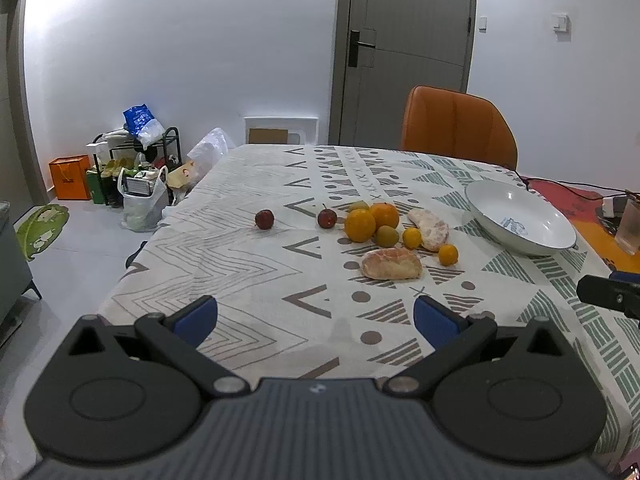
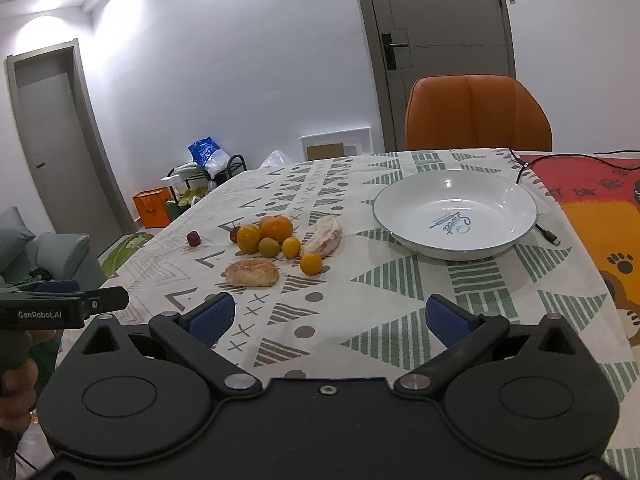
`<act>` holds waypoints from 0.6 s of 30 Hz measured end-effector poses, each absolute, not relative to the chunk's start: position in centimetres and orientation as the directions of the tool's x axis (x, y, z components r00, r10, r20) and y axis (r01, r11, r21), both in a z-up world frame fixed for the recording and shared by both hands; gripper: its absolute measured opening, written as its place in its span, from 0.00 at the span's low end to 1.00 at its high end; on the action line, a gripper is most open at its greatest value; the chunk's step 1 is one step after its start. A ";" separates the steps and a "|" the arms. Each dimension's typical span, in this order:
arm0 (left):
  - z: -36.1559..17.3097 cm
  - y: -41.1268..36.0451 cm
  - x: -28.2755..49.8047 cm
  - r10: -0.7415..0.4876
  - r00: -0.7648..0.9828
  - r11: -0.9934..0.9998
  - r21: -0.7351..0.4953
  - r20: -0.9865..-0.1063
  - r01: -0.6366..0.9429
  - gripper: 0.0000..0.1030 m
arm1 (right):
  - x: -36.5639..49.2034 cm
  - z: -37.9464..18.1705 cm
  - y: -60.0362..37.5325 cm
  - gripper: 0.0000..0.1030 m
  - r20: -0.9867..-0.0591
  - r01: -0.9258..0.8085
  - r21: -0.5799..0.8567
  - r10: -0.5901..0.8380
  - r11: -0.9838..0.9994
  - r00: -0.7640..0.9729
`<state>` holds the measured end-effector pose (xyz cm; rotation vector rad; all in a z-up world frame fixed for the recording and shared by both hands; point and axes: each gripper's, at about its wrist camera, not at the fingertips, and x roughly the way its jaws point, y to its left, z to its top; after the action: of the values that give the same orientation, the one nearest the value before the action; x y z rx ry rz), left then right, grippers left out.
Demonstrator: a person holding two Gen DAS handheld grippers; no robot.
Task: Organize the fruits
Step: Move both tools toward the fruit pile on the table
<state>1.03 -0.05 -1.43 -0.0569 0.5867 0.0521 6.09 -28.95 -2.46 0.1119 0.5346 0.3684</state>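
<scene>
Tongs on both sides — left tongs (image 1: 316, 316), right tongs (image 2: 327, 316) — spread wide, empty, above the tablecloth (image 1: 248, 248).

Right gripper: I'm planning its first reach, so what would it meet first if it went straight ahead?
Probably bare tablecloth first; the right gripper is open and empty. Farther along that line sits the white bowl's near-left rim, with the fruit pile left of the path. Depth is uncertain.

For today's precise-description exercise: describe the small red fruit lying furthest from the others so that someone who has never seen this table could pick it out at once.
Start at the patterned tablecloth and find the white bowl, then the cluster of oranges beside it. On the side of the cluster away from the bowl lie two small dark red fruits; take the outer red fruit. It alone lies clear of the pile, with bare cloth all round it.
</scene>
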 end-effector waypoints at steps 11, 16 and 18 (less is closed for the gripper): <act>-1.4 -0.2 0.9 0.029 0.835 0.998 -0.037 -0.549 -0.059 1.00 | 6.1 -2.2 -29.0 1.00 -0.472 -0.313 0.200 0.371 0.928 0.799; -1.4 -0.2 0.9 0.028 0.836 0.998 -0.037 -0.548 -0.057 1.00 | 6.1 -2.2 -29.0 1.00 -0.472 -0.318 0.200 0.375 0.927 0.798; -1.4 -0.2 0.9 0.027 0.835 0.998 -0.038 -0.550 -0.058 1.00 | 6.1 -2.2 -29.0 1.00 -0.473 -0.320 0.199 0.377 0.926 0.796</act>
<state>0.89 -0.24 -1.42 -0.0538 0.5811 0.0449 6.07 -28.97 -2.22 0.1108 0.5307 0.3750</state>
